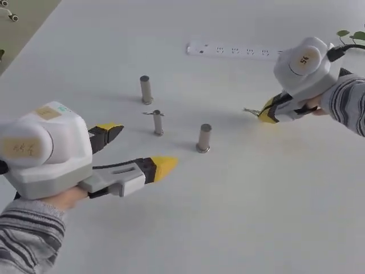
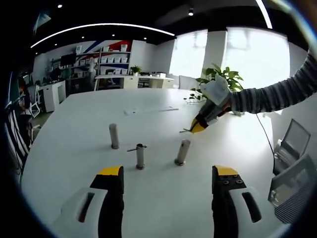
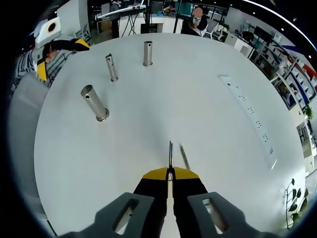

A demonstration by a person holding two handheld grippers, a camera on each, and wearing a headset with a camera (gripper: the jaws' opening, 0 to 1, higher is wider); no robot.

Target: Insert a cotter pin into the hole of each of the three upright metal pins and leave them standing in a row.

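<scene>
Three metal pins upright in row on surface (image 1: 256, 200). Middle pin (image 1: 158, 124) has inserted cotter pin (image 1: 151, 113) through hole near top. Rear pin (image 1: 146, 89) and front pin (image 1: 203, 138) bare.

Judged: one of three done, two left.

Right hand-held gripper (image 1: 263, 116) pressed together on second cotter pin (image 1: 251, 111), well apart from front pin.

Left hand-held gripper (image 1: 140, 148) spread, empty, near row.

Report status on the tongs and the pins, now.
Left tongs open, empty. Right tongs shut on cotter pin. Middle metal pin holds a fitted cotter; far metal pin, near metal pin bare. Power strip beyond the row, apart.
</scene>
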